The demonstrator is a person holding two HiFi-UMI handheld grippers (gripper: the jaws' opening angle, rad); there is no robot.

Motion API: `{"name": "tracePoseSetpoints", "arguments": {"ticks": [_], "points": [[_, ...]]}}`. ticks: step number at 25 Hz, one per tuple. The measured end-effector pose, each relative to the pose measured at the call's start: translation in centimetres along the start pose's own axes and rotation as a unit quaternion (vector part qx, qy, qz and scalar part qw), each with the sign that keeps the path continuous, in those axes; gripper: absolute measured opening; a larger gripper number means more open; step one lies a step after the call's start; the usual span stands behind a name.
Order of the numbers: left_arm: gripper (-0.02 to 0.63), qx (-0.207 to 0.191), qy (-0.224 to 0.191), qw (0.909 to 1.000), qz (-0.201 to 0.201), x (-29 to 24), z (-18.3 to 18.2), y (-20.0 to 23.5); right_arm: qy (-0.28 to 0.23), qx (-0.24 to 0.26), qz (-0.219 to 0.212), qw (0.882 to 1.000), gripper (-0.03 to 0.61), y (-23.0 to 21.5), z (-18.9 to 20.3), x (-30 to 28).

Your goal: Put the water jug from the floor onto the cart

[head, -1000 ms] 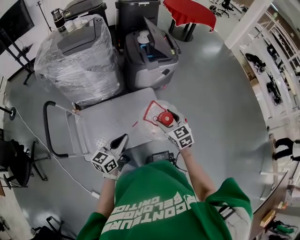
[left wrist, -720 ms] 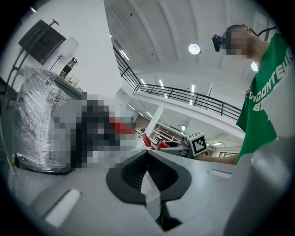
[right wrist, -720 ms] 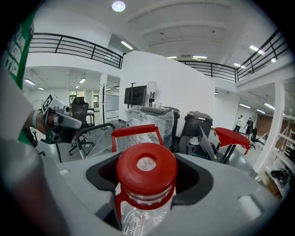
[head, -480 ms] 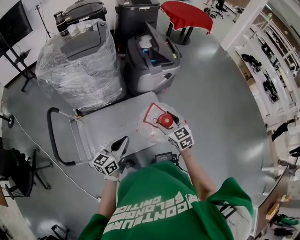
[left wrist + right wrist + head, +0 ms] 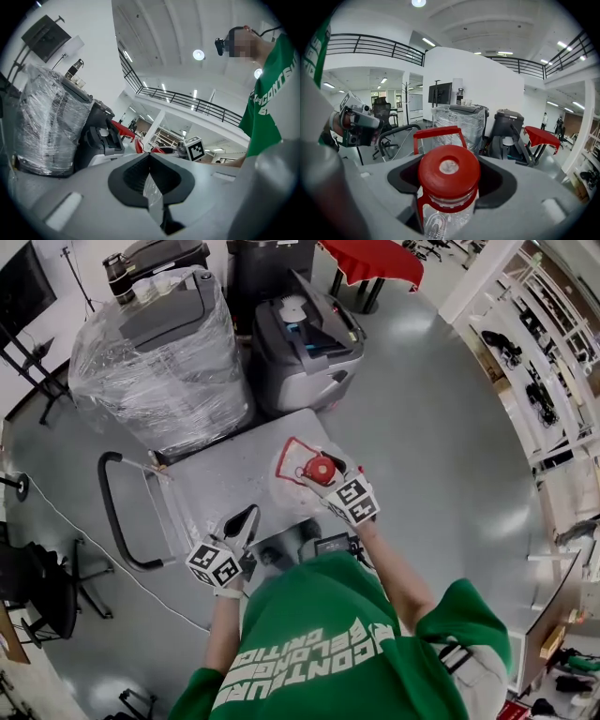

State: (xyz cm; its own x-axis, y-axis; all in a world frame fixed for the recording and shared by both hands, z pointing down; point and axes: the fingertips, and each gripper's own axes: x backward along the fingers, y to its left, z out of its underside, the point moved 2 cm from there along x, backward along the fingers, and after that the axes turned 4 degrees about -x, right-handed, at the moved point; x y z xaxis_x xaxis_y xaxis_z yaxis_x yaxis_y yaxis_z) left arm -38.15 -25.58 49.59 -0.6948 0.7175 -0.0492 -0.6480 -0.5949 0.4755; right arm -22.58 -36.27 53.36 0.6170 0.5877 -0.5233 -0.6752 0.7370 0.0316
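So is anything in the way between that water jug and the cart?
Nothing visible is. The right claw holds the jug by its neck right over the cart, whose flat deck looks bare beneath it.

The person stands with both bare forearms reaching forward from short green sleeves. The left forearm (image 5: 217, 638) is bent close to the body, and the left tongs (image 5: 246, 515) point ahead, roughly level. Their marker cube (image 5: 214, 565) sits just in front of the wrist. In the left gripper view the two dark pads (image 5: 136, 176) meet at the tips with nothing between them. The right forearm (image 5: 394, 582) stretches further out, and the right tongs (image 5: 323, 479) angle downward, their cube (image 5: 353, 502) facing up. Their jaws stand wide, pressed on either side of the neck of the water jug (image 5: 449, 171) under its red cap.
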Motion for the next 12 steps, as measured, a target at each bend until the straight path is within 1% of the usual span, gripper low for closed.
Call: {"name": "tracePoseSetpoints", "arguments": {"ticks": [2,5,12], "points": [[0.009,0.008,-0.007,0.9999,-0.008,0.3,0.5,0.6,0.005,0.001,-0.011,1.0,0.302,0.2,0.0,-0.9],[0.009,0.013,0.002,0.9998,-0.018,0.5,1.2,1.3,0.008,-0.001,-0.027,1.0,0.302,0.5,0.3,-2.3],[0.009,0.014,0.011,0.9989,-0.043,0.1,1.0,3.1,0.024,-0.004,-0.054,0.998,0.302,-0.1,1.6,-5.6]]}}
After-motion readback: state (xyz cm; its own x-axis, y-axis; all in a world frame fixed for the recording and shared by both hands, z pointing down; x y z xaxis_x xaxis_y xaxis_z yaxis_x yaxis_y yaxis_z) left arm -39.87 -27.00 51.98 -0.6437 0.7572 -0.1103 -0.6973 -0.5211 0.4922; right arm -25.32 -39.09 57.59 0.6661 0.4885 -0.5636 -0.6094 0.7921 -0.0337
